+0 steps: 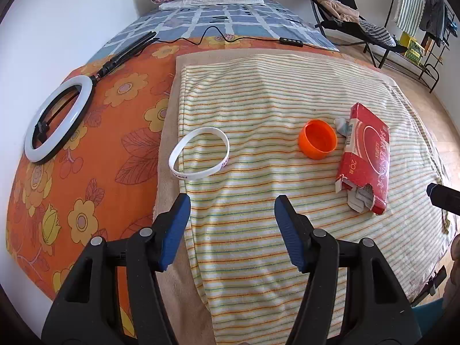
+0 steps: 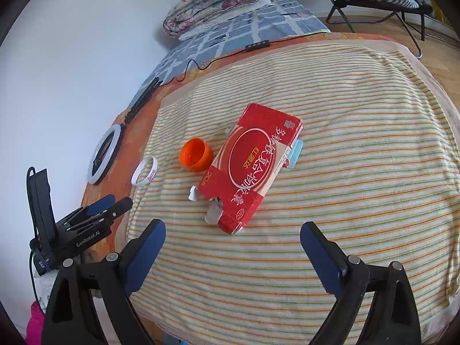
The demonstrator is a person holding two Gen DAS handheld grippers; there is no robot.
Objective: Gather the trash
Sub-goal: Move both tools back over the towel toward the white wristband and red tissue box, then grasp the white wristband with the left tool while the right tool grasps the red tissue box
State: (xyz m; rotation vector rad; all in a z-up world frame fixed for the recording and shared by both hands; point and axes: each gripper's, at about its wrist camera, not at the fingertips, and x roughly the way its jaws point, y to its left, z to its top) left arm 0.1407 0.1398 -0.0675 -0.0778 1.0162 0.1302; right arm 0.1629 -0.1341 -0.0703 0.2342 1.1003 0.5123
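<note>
The left tongs (image 1: 232, 205) are wide apart and hold nothing; they hang above the striped towel (image 1: 258, 92) on the bed. The right tongs (image 2: 233, 231) are also wide and empty, above the same towel, near its front part.

Just ahead of the right tongs lies one red box (image 2: 253, 166), flat on the towel. It is cardboard with white print and a white ring on its face, and the end toward the tongs is torn open, with pale wrappers showing inside. One small pale blue packet (image 2: 296, 151) sticks out from under its far side. One orange cap (image 2: 196, 154) lies just beside the box on the left, with its hollow side up; I cannot tell if they touch. Further left, one white wristband (image 2: 145, 171) lies at the edge of the towel, well apart from the cap. Beyond it, on the orange flowered sheet (image 1: 95, 132), lies one ring light (image 1: 59, 118) with its black cable.
</note>
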